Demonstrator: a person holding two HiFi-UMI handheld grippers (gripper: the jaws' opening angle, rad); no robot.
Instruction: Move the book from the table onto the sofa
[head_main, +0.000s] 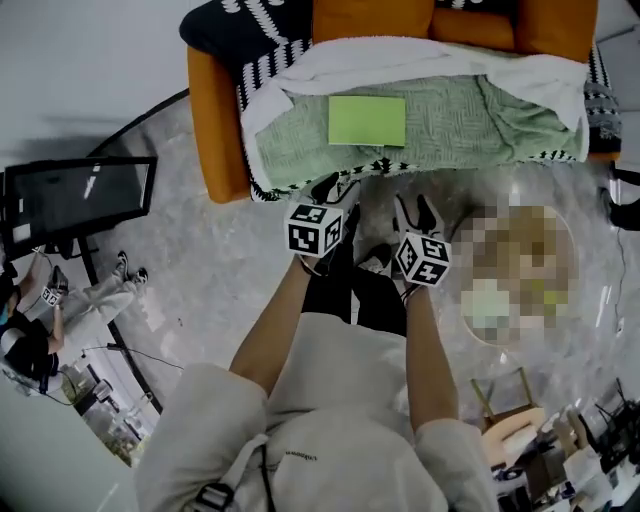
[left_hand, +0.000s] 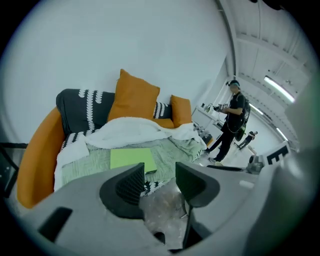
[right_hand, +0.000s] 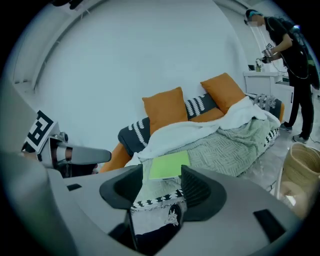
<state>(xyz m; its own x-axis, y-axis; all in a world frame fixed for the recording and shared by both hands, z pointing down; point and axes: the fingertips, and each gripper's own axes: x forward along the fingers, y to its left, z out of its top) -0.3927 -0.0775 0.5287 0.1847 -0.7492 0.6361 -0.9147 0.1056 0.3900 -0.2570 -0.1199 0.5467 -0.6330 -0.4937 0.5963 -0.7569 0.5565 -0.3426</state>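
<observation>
Head view: the book (head_main: 367, 121) lies flat on the sofa (head_main: 215, 130). The left tongs (head_main: 335, 188) and right tongs (head_main: 417, 212) are spread, empty.

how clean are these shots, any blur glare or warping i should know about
Head view: even light, book and sofa sharp, mild bending at the edges. Left gripper view: heavy fisheye, dark corners, ceiling lights glare, left gripper soft up close. Right gripper view: same fisheye bending the wall, book sharp.
</observation>
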